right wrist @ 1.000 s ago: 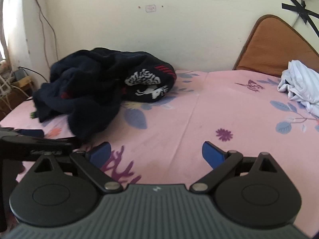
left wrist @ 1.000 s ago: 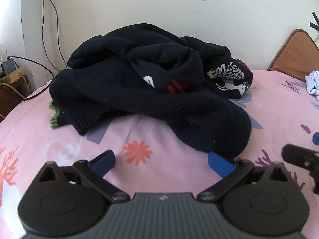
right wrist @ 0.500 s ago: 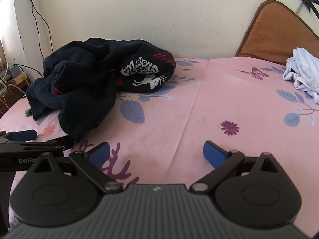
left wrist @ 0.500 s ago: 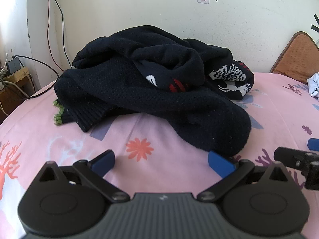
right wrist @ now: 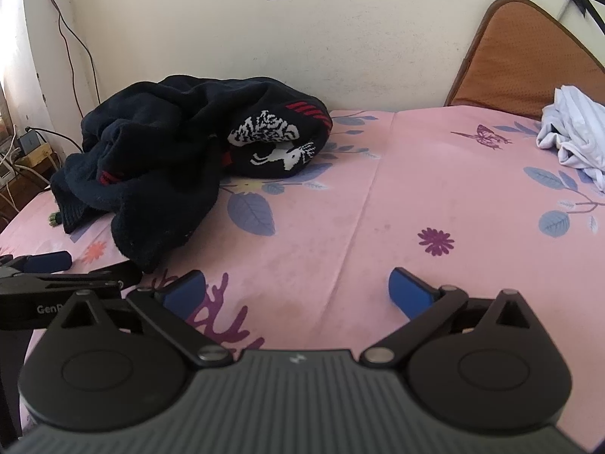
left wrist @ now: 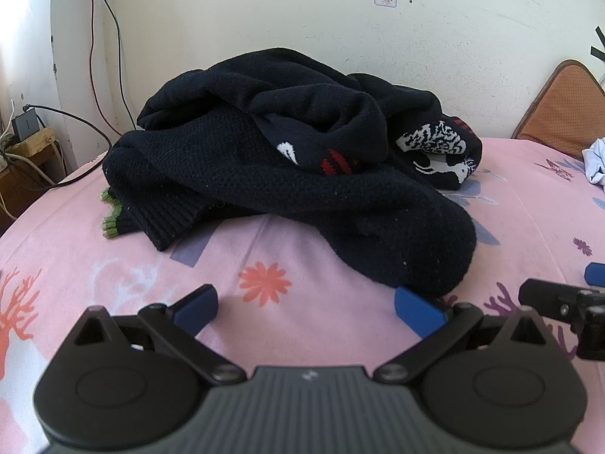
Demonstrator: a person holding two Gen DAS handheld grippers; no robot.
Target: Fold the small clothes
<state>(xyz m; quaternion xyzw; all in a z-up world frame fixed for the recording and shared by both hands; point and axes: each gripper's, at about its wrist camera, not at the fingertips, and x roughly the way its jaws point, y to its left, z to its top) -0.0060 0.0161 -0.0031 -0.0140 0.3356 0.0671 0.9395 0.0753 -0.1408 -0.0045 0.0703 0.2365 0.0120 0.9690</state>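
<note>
Item: crumpled black knitted sweater with white and red pattern (left wrist: 302, 174), heaped on pink floral bedsheet (left wrist: 302, 283) near the wall, unfolded. Left claw (left wrist: 302, 304) and right claw (right wrist: 297, 289), both spread apart and empty, have crept nearer over the last second; the left one's right pad seems almost to touch the nearest fold, so a first grasp is probably next.

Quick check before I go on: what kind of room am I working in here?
Most likely a bedroom. The work surface is a bed with a pink floral sheet, a brown padded headboard stands against the wall, and a crumpled dark knit sweater and a white garment lie on it.
</note>
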